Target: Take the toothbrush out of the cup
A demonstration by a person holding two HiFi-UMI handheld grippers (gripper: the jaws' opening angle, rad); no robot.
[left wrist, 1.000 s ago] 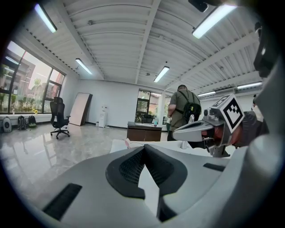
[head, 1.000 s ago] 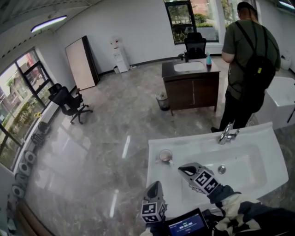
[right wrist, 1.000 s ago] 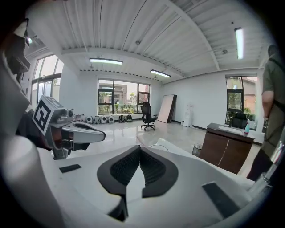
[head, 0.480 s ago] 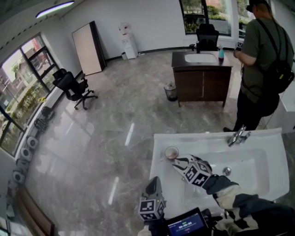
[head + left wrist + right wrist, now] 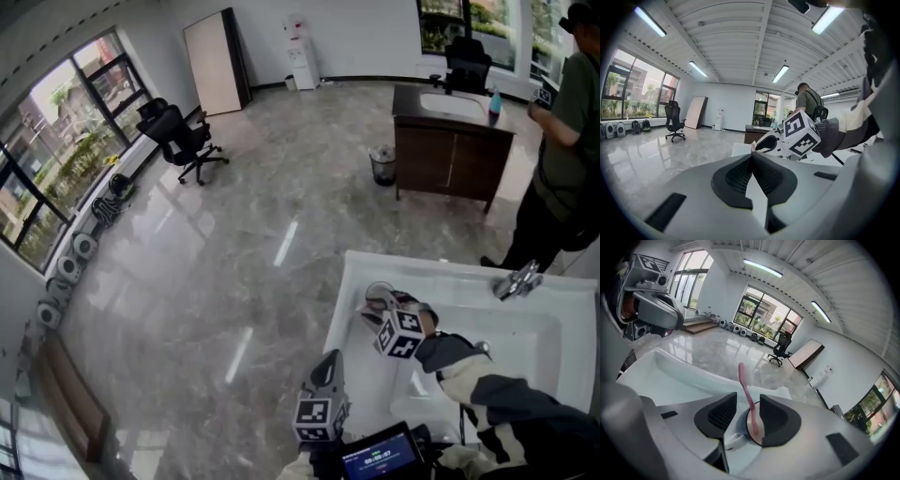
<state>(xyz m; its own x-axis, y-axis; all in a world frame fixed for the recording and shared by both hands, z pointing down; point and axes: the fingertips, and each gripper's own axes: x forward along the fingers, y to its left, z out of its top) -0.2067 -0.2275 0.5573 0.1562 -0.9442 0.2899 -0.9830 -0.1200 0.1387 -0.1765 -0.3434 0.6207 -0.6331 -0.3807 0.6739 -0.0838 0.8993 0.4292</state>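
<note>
Right arm: loose black-and-cream patterned fabric sleeve (image 5: 506, 408), the print broken into irregular blotches | wrist: plain dark grey cuff (image 5: 441, 350) | left hand's tool: pale grey moulded plastic left gripper (image 5: 752, 155) with smooth rounded shells | black ribbed rubber pads (image 5: 736, 177) | marking: white cube (image 5: 317, 419) printed with black square markers

Right gripper (image 5: 747, 400) above the cup (image 5: 753, 430), jaws opening
A pink toothbrush (image 5: 746, 390) stands tilted in the cup between the 2 dark pads, close beside 1 of them; its head rises past the fingertips, with the white sink (image 5: 661, 380) beyond
</note>
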